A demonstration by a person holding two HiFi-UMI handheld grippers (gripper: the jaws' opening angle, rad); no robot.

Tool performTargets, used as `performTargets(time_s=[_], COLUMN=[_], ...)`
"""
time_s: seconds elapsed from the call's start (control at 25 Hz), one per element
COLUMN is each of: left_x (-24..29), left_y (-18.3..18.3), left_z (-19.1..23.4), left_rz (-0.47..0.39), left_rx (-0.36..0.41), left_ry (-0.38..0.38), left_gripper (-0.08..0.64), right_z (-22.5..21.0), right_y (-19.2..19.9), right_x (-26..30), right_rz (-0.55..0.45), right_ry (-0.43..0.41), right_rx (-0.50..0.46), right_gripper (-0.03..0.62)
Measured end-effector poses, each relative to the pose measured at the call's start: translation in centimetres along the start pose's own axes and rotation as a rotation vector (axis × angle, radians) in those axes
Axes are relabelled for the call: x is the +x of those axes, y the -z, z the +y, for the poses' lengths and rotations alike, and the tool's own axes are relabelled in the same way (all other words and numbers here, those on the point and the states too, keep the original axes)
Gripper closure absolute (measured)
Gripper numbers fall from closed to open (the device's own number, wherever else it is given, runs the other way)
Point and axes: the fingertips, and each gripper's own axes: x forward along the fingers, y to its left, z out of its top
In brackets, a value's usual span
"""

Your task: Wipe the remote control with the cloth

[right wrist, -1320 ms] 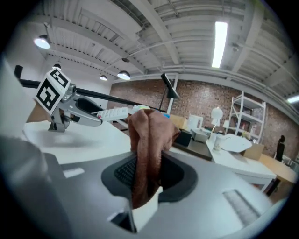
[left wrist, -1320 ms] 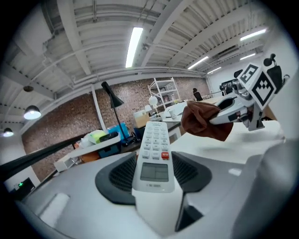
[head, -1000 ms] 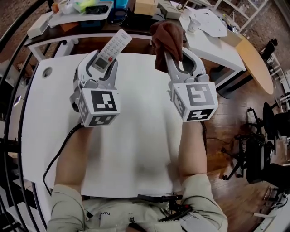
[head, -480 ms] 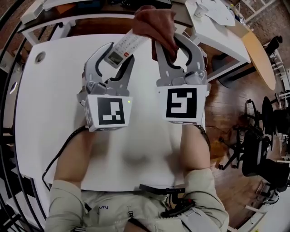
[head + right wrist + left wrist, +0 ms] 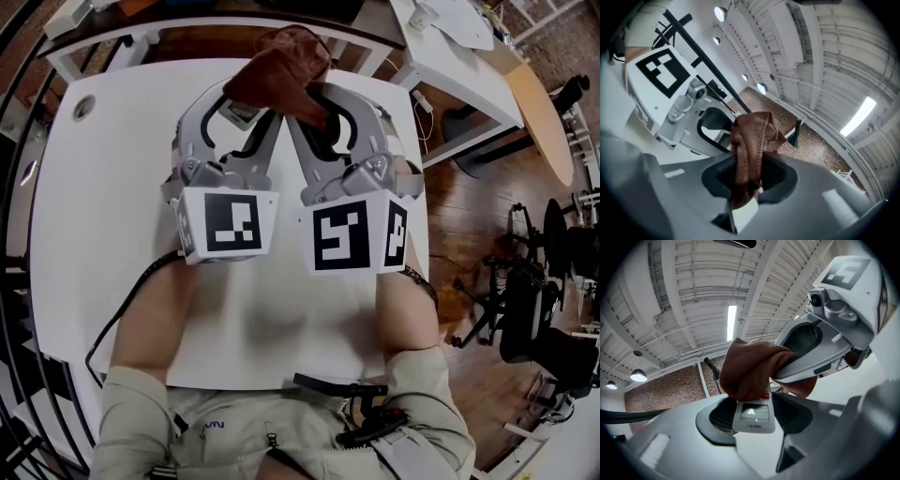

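gripping the remote control (image 5: 752,414) by its display end, left gripper (image 5: 248,111) jaws clamp it. right gripper (image 5: 314,101), at 3 o'clock of the left, pinches the brown cloth (image 5: 281,80) narrow. cloth drapes over the remote's far end, toward 12 o'clock of the white table (image 5: 103,206).

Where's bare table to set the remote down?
Free: table left of the left gripper, up to the grommet hole; also the near strip between the forearms. Crowded: far centre, where the right gripper holds the cloth over the remote.
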Motion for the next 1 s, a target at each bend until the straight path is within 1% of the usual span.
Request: performTargets(time_s=[0.16, 0.24, 0.32, 0.4, 0.44, 0.52, 0.64, 0.76, 0.88, 1.0], left_x=[-0.1, -0.1, -0.2, -0.2, -0.2, -0.3, -0.3, -0.3, -0.5, -0.6], left_y=[-0.3, -0.2, -0.2, -0.2, -0.1, -0.1, -0.2, -0.3, -0.4, -0.6], left_z=[0.3, 0.3, 0.2, 0.0, -0.2, -0.5, -1.0, -1.5, -2.0, -2.6], left_rz=[-0.013, -0.011, -0.010, -0.009, -0.009, -0.010, -0.013, -0.014, -0.019, -0.024], left_rx=[0.024, 0.029, 0.034, 0.025, 0.016, 0.014, 0.037, 0.067, 0.088, 0.103], left_ry=[-0.007, -0.006, -0.002, 0.002, 0.004, 0.007, 0.013, 0.022, 0.029, 0.038], left_gripper=[0.313, 0.313, 0.313, 0.313, 0.313, 0.313, 0.313, 0.313, 0.313, 0.313], right_z=[2.4, 3.0, 3.1, 2.7, 2.2, 0.6, -2.8, -5.8, -7.5, -8.5], right_y=[-1.1, -1.5, -1.8, -1.8, -1.8, -1.6, -1.2, 0.0, 1.7, 2.9], right_x=[-0.4, -0.7, -1.0, -1.2, -1.2, -1.3, -1.8, -2.6, -3.0, -3.2], right_rz=[-0.028, -0.043, -0.056, -0.062, -0.061, -0.058, -0.067, -0.033, 0.029, 0.074], right_ry=[-0.116, -0.157, -0.182, -0.177, -0.158, -0.083, 0.078, 0.220, 0.307, 0.354], right_rx=[-0.013, -0.011, 0.002, 0.022, 0.033, 0.050, 0.070, 0.091, 0.076, 0.052], right_gripper=[0.508, 0.508, 0.509, 0.508, 0.509, 0.509, 0.509, 0.508, 0.508, 0.508])
